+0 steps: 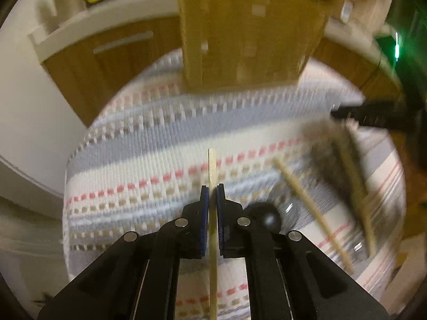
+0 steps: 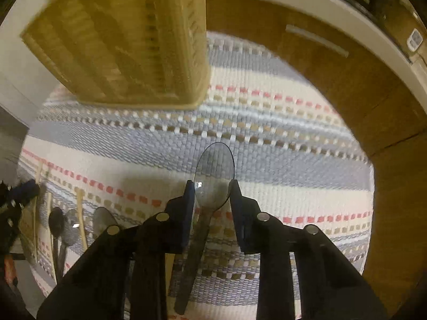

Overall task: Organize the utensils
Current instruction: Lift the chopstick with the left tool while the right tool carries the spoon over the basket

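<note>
My left gripper (image 1: 212,188) is shut on a thin wooden chopstick (image 1: 212,168) that points forward over the striped mat (image 1: 149,144). My right gripper (image 2: 212,184) is shut on a translucent grey spoon (image 2: 214,165), gripping the bowl by its sides, handle hanging back under the jaws. A wooden utensil holder (image 1: 248,32) stands at the far end of the mat; in the right wrist view the holder (image 2: 128,40) is at upper left. More chopsticks (image 1: 312,208) lie on the mat to the right of my left gripper. Several spoons (image 2: 69,226) lie at lower left.
A black spoon bowl (image 1: 269,218) lies just right of the left fingers. The right gripper's tip (image 1: 373,114) shows at the right edge; the left gripper (image 2: 16,200) shows at the left edge. Wooden cabinets (image 2: 333,80) with a handle stand beyond the mat.
</note>
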Available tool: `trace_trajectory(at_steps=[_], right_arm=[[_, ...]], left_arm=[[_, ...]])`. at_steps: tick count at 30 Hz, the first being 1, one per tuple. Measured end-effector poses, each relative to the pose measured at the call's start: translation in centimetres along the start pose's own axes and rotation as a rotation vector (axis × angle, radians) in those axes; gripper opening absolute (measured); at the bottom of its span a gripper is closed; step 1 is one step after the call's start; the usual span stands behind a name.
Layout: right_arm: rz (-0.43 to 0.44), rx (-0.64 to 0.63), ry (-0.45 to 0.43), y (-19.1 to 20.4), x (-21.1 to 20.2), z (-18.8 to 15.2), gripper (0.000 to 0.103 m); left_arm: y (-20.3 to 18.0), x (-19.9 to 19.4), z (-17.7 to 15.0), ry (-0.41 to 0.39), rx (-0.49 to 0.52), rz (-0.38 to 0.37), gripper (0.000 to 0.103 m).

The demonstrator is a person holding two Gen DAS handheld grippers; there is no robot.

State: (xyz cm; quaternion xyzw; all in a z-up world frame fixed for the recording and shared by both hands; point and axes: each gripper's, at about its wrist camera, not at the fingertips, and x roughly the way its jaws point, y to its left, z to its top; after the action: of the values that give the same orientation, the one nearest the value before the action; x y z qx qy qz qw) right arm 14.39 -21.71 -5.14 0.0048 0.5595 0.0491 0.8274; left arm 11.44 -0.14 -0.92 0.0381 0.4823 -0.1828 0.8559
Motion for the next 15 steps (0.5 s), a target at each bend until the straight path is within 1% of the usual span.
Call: trace_trajectory(at_steps=[1, 2, 3, 4, 5, 6, 7, 8, 9, 12, 14, 15], right_arm=[[-0.003, -0.010, -0.036, 0.1, -0.9, -0.2, 0.024], [-0.004, -0.023, -0.085, 0.2, -2.1, -0.3, 0.003], [0.006, -0.032, -0.114, 0.3, -3.1, -0.5, 0.002], [0.010, -0.035, -0.142, 0.4, -3.9, -0.6, 0.001], [0.003, -0.047, -0.199, 0.7, -5.3, -0.6, 0.001], [0.003, -0.060, -0.239, 0.3, -6.6, -0.3, 0.001], [-0.005, -0.070, -0.270, 0.6, -7.4, -0.3, 0.001], [0.000, -0.080, -0.293, 0.8, -8.1, -0.2, 0.001], [0.010, -0.085, -0.300, 0.6, -8.6, 0.0, 0.001], [0.032, -0.075, -0.317, 0.4, -9.4, -0.2, 0.001], [0.045, -0.076, -0.334, 0.2, -10.0, -0.5, 0.001], [0.052, -0.078, -0.357, 0.1, -10.6, -0.5, 0.001]], left_arm=[[0.1, -0.9, 0.5, -0.041, -0.008, -0.014, 0.004], [0.3, -1.8, 1.0, -0.083, -0.016, -0.028, 0.004], [0.1, -2.4, 1.5, -0.129, -0.025, -0.044, 0.004], [0.2, -3.7, 2.4, -0.190, -0.033, -0.063, 0.004], [0.4, -4.7, 2.9, -0.235, -0.038, -0.074, 0.004], [0.5, -5.8, 4.0, -0.287, -0.046, -0.087, 0.004], [0.5, -6.5, 4.7, -0.321, -0.050, -0.100, 0.004], [0.2, -6.8, 5.2, -0.342, -0.051, -0.108, 0.004], [-0.8, -7.6, 5.6, -0.361, -0.051, -0.111, 0.004], [-0.9, -8.2, 7.0, -0.403, -0.061, -0.134, 0.004], [-0.6, -8.8, 7.4, -0.446, -0.069, -0.134, 0.004], [-0.5, -9.2, 7.7, -0.468, -0.072, -0.139, 0.004]])
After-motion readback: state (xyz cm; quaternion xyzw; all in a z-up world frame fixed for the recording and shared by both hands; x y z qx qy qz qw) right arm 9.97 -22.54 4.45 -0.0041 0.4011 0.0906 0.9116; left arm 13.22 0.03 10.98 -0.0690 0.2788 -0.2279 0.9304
